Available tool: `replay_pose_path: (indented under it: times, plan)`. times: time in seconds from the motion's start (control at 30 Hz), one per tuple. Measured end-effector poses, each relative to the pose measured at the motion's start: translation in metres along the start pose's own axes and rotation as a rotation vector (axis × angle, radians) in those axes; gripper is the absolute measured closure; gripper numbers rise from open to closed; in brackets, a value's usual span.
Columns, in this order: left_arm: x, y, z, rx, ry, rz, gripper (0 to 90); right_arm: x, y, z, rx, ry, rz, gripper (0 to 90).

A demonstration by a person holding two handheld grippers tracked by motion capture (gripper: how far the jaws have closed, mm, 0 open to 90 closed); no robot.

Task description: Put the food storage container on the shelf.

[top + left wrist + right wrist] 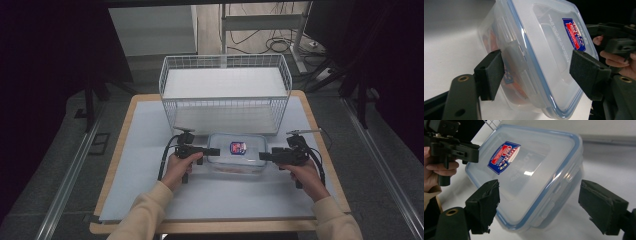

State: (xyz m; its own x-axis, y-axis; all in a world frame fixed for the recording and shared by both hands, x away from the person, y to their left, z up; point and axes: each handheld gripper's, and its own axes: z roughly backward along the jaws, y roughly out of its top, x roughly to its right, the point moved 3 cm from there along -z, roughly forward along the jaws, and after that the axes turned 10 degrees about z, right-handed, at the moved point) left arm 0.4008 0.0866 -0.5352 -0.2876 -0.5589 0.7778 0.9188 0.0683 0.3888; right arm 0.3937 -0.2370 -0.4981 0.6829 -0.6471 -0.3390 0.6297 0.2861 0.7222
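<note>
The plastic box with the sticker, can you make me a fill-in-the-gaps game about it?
1. The clear box sits between two ____.
2. The seal round its lid is coloured ____.
3. Behind the box stands a white wire ____.
4. The jaws of the left gripper and right gripper are both ____.

Missing words: grippers; blue; basket; open

floor: grey carpet | curtains: dark, both sides | cables: behind table | desk frame: white
</note>
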Motion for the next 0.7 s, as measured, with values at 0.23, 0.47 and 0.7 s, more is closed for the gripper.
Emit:
replay_pose_path:
  times: [0.23, 0.47, 0.7]
  plan:
    - [0.000, 0.000, 0.000, 0.005, -0.001, -0.002, 28.7, 0.011, -0.001, -0.015, -0.022, 0.055, -0.082, 22.3]
    - [0.000, -0.001, 0.000, 0.005, -0.001, -0.003, 29.0, 0.018, -0.002, -0.021, -0.015, 0.110, -0.150, 28.7]
    - [0.001, -0.004, 0.003, 0.029, -0.003, -0.008, 31.6, 0.021, -0.003, -0.017, 0.001, 0.139, -0.175, 35.8]
